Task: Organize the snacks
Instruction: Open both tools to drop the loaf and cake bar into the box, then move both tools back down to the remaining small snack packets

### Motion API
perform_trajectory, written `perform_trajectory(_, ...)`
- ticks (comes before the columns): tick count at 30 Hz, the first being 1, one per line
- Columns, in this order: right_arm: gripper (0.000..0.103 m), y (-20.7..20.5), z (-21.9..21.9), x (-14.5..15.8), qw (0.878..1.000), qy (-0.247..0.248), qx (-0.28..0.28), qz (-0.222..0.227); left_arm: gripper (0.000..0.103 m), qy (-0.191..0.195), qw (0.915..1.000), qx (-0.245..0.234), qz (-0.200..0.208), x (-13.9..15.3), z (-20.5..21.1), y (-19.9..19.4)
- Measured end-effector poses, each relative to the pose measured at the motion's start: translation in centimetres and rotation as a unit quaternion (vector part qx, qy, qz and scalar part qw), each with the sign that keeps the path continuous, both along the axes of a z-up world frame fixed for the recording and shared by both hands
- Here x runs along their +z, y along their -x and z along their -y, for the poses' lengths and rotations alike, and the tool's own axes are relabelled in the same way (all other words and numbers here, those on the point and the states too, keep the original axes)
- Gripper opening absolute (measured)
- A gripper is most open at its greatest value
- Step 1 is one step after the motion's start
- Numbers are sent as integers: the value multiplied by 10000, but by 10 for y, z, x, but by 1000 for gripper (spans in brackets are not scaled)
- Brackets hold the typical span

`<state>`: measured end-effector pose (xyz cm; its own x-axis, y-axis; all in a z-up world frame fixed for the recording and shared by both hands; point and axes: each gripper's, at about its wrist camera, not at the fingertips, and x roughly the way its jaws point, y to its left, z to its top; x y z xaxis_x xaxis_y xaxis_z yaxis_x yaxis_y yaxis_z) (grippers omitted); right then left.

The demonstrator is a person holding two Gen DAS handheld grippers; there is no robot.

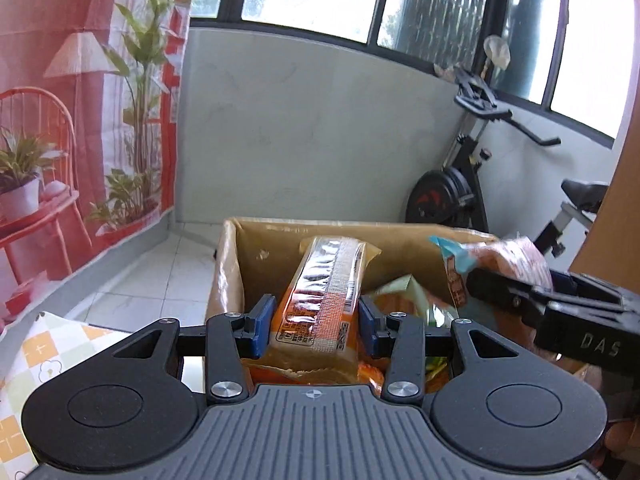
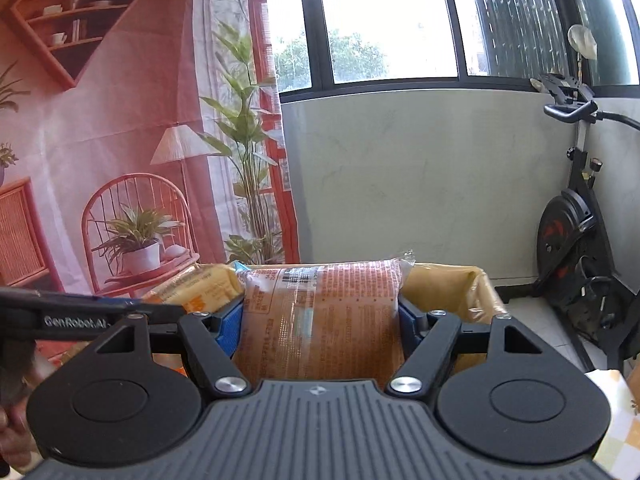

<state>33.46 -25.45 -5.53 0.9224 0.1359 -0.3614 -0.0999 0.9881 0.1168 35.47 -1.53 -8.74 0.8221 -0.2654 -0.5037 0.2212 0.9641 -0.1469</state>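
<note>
Ahead of me hangs the big pink printed backdrop cloth (image 2: 120, 140) with its painted chair and plants, and to the right of it stands the pale grey balcony wall (image 1: 312, 128) under dark-framed windows. A black exercise bike (image 2: 576, 232) stands at the right, near that wall, on the white tiled floor (image 1: 160, 276).

Below both tools sits the open brown cardboard box (image 1: 232, 264), with several crinkled snack bags lying loose inside it. A checked yellow-and-white cloth covers the bench (image 1: 40, 360) at the near left.

My right tool (image 2: 320, 320) is clamped on a wide orange plastic snack pack with printed text (image 2: 324, 320); both blue pads press its sides, and the pack is held above the box's opening. My left tool (image 1: 316, 326) is clamped on a narrower orange-and-clear wrapped snack pack (image 1: 320, 300), which juts forward over the box interior.

In the left view the right tool comes in from the right edge, carrying its pack over the box's right side. That pack is blurred there, so I can't read it.
</note>
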Motion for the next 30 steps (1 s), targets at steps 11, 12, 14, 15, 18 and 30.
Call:
perform_trajectory(11, 85, 11, -7, 6, 9998, -78, 158, -33, 67, 79, 9999, -92, 85, 9, -13, 20)
perform_trajectory(12, 85, 14, -8, 7, 9999, -67, 154, -3, 68, 102, 9999, -99, 84, 11, -15, 23)
perform_trajectory(14, 85, 20, -9, 11, 9999, -56, 115, 57, 68, 123, 9998, -131, 89, 13, -16, 30)
perform_trajectory(15, 85, 23, -10, 12, 9999, -68, 99, 76, 68, 111, 9998, -149, 108, 14, -17, 33)
perform_trajectory(18, 85, 34, -11, 15, 9998, -120, 47, 145, 68, 100, 9997, -186, 130, 18, -22, 44)
perform_trajectory(30, 85, 99, -9, 7, 9992, -324, -71, 218, 68, 228, 9992, -321, -56, 16, -53, 86)
